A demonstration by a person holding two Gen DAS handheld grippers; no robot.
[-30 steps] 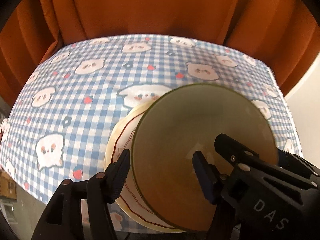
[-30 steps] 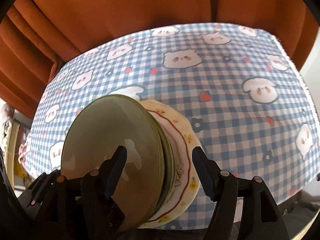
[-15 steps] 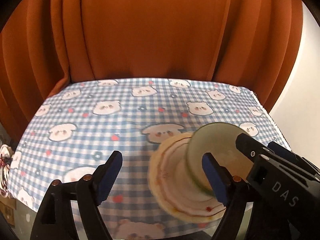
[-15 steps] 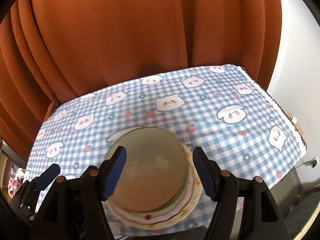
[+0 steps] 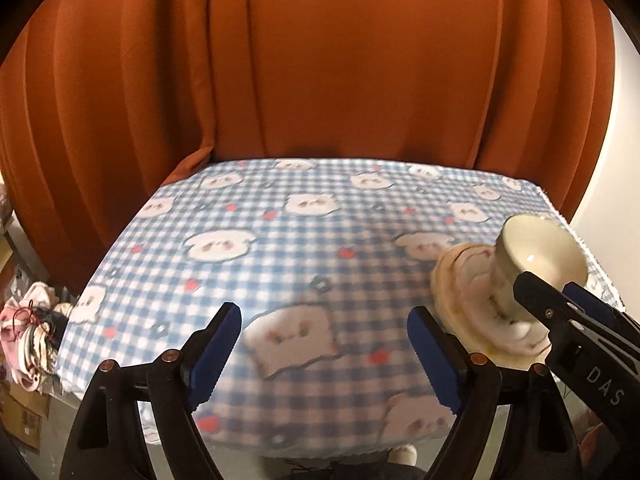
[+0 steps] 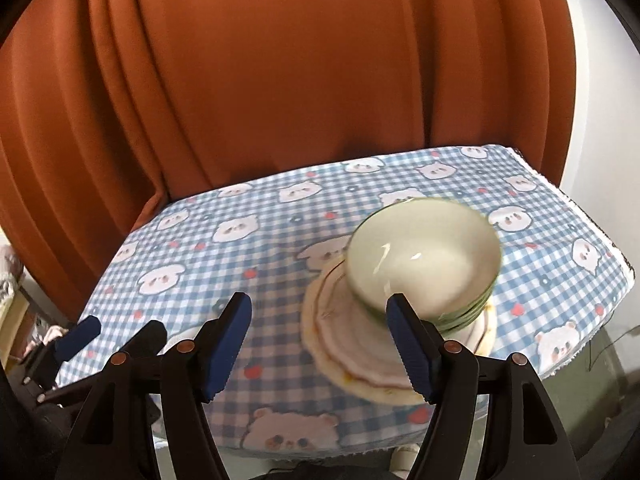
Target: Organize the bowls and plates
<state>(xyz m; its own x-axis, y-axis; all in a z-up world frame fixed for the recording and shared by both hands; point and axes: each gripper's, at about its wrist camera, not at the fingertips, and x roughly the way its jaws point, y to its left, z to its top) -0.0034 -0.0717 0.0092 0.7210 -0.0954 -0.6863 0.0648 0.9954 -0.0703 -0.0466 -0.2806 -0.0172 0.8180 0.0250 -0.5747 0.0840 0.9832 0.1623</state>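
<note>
Both views are motion-blurred, so the plate pattern is hard to read. In the left view the right gripper [image 5: 576, 320] covers the near side of the stack. The green-rimmed bowls [image 6: 424, 264] sit nested on the cream plates [image 6: 352, 348] at the right side of the tabletop [image 6: 240, 248], past the right gripper's [image 6: 318, 344] wide, empty fingers. The left gripper [image 5: 324, 356] has just been opening, with nothing between its fingers; the stack is off to its right. Both tilt downward.

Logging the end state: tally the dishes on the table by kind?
Bowls: at least 3, nested, green rims; rim edges blurred, so the count is approximate.
Plates: at least 2, cream with red trim, stacked under the bowls; also blurred.
Total: about 5 dishes, all in one stack.
</note>
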